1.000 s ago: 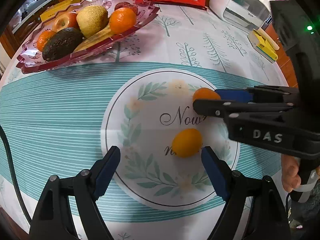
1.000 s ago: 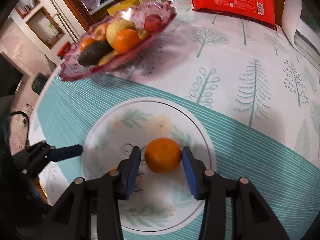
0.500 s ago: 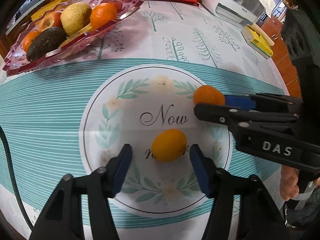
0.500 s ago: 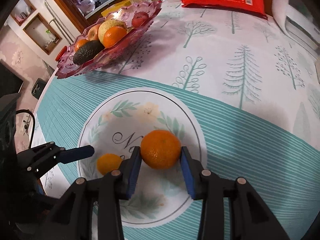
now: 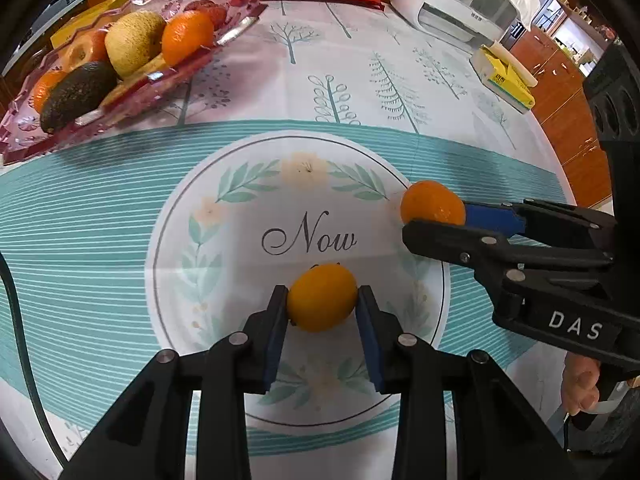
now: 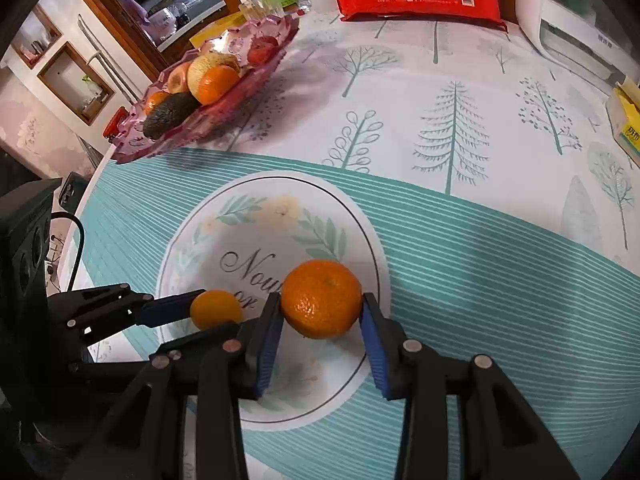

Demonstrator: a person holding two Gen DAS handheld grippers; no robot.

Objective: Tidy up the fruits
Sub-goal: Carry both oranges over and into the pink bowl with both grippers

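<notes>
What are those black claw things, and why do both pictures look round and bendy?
Those are grippers: a person holds one in each hand and squeezes it to pinch things. Each carries a small camera with a very wide lens, which bends the picture. One picture looks along the left gripper, which pinches a small yellow-orange fruit. The other looks along the right gripper, which pinches a bigger orange. Each camera also sees the other gripper from the side. Both fruits are over a round leaf design with the word "Now" on the tablecloth. Farther back, a pink glass tray holds an avocado, another orange and more fruit.
</notes>
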